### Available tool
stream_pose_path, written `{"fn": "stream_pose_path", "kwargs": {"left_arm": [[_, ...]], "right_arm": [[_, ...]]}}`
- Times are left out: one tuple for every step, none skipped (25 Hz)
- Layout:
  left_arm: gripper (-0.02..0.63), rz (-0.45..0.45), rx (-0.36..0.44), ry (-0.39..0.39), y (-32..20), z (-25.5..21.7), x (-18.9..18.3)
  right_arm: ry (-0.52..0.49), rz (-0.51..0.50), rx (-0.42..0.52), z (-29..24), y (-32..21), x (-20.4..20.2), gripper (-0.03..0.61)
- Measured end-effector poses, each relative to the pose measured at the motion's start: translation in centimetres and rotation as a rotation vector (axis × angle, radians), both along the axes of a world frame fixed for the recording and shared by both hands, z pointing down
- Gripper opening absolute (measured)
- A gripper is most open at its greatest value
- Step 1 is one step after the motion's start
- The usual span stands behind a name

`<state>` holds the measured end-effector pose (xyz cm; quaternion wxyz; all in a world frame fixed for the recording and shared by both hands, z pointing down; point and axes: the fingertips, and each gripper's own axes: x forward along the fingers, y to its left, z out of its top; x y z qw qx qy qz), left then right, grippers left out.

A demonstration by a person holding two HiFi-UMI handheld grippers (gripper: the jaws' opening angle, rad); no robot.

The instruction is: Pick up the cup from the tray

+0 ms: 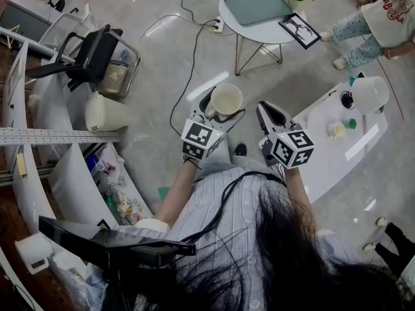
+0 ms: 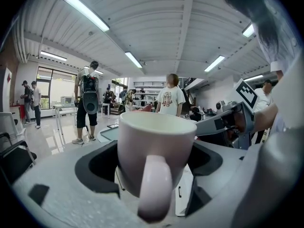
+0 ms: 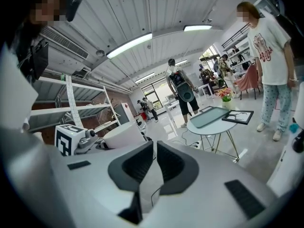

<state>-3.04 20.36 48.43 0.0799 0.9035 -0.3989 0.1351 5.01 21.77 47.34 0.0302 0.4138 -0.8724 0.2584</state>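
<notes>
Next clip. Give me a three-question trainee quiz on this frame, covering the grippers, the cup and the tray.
1. True or false: the right gripper has its jaws together with nothing between them.
2. The cup, held by the left gripper, is: A) upright, handle toward that gripper's camera; B) upside down; C) lying on its side.
3. Fill in: the tray lies on the round ____.
Key: 1 true; 2 A; 3 table.
</notes>
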Motion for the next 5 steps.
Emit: {"fn": "stream_pose_path", "kwargs": {"left_arm": [[0.448, -0.002, 0.002, 0.003, -0.05, -0.06, -0.02], [0.448, -0.003, 0.002, 0.005, -0.1, -0.09, -0.07], [0.448, -0.004, 0.001, 0.006, -0.15, -0.08, -0.16], [0.448, -0.004, 0.0, 0.007, -0.19, -0.06, -0.26], [0.448, -0.004, -0.002, 0.008, -0.24, -0.03, -0.38]], "right_arm": [[0.002, -0.004, 0.0, 0.0, -0.05, -0.08, 0.043], [0.005, -0.008, 0.001, -0.01, -0.08, -0.18, 0.043], [0.007, -0.011, 0.001, -0.02, -0.09, -0.32, 0.043], [0.008, -0.014, 0.001, -0.03, -0.1, -0.47, 0.043], [0.009, -0.016, 0.002, -0.04, -0.09, -0.63, 0.043]]}}
